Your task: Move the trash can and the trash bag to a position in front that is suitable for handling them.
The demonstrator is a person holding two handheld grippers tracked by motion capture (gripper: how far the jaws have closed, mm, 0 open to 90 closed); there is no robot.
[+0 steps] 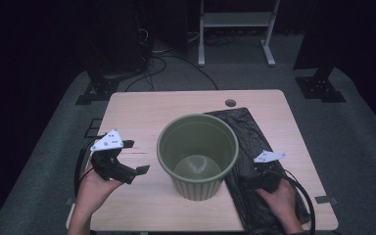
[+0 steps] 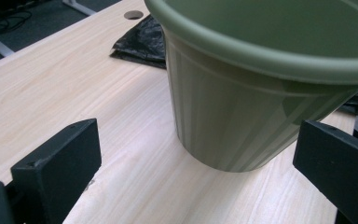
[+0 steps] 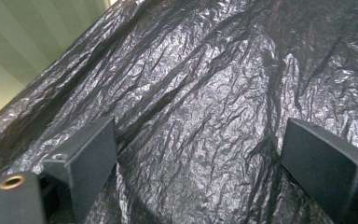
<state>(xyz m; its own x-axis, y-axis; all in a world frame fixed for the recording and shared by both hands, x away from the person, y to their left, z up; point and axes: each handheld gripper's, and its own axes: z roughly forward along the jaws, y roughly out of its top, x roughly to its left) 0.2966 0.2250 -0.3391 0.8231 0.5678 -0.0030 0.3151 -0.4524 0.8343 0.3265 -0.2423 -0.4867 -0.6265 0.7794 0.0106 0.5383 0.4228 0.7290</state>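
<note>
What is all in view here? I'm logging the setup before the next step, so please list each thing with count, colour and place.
bin: one, olive green, upright and empty at the table's middle
plastic bag: one, black, crinkled, lying flat on the table's right part, beside the bin
table: one, light wood, with a round hole near its far edge
white frame: one, on the floor beyond the table
black stands: two, on the grey floor at the far left and far right
left gripper: one, black, jaws open, held left of the bin
right gripper: one, black, jaws open, low over the plastic bag
hands: two, at the near edge
</note>
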